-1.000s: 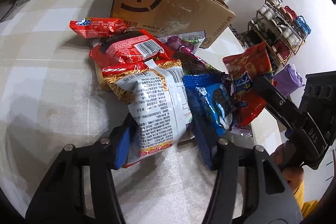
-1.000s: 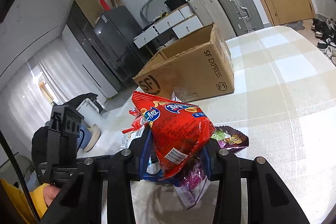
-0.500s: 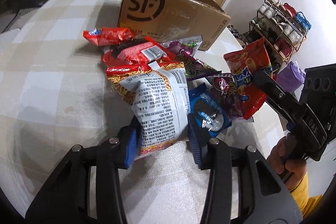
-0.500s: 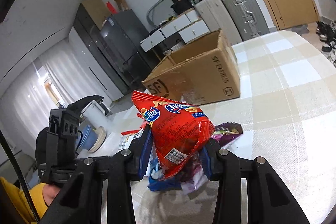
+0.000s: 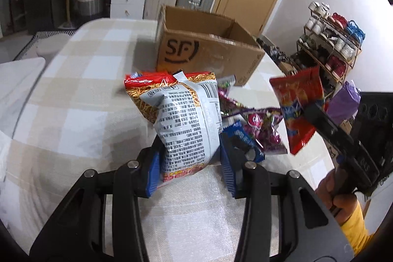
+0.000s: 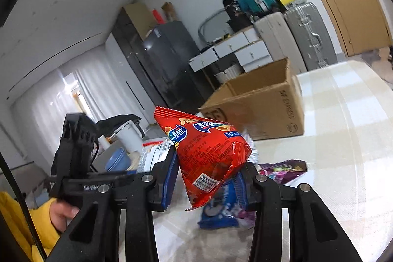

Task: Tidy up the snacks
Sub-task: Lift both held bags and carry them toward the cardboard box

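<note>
Left claw (image 5: 190,163) grips the white noodle bag (image 5: 184,119); right claw (image 6: 208,178) grips the red chip bag (image 6: 208,156).
Both bags are lifted; the cardboard box (image 5: 206,50) interior is unseen, and other snacks (image 5: 255,124) remain on the bench (image 5: 73,100).

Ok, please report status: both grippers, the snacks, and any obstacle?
Left gripper shut on noodle bag. Right gripper shut on red bag. Box open, unobstructed.
</note>
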